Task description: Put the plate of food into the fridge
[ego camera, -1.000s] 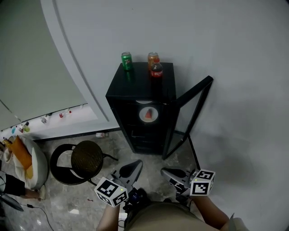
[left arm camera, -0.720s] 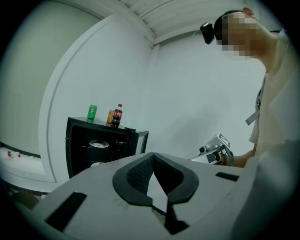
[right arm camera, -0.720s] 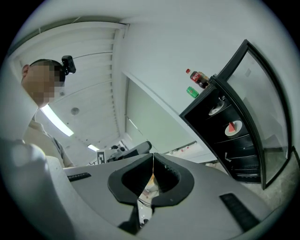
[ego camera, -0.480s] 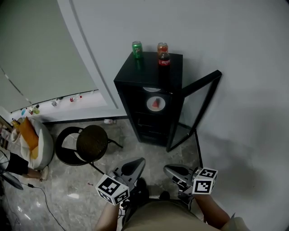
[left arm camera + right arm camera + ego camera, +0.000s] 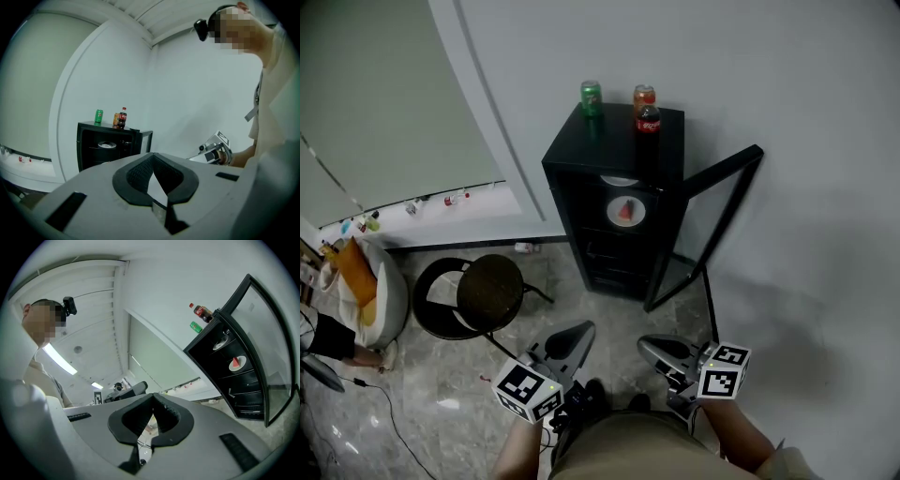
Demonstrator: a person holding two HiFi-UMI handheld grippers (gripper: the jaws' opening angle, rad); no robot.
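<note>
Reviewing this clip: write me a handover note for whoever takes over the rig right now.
Left tongs: shut, empty, held low.
Right tongs: shut, empty, alongside.
Plate of food: on a shelf inside the fridge, well ahead of both tongs.
Done: the plate is in.
To do: the door stands open; closing it is probably the only step.

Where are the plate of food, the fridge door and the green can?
plate of food (image 5: 637, 217), head view, white surface beside food
fridge door (image 5: 705, 234), head view, glass pane
green can (image 5: 592, 98), head view, side wall
</note>
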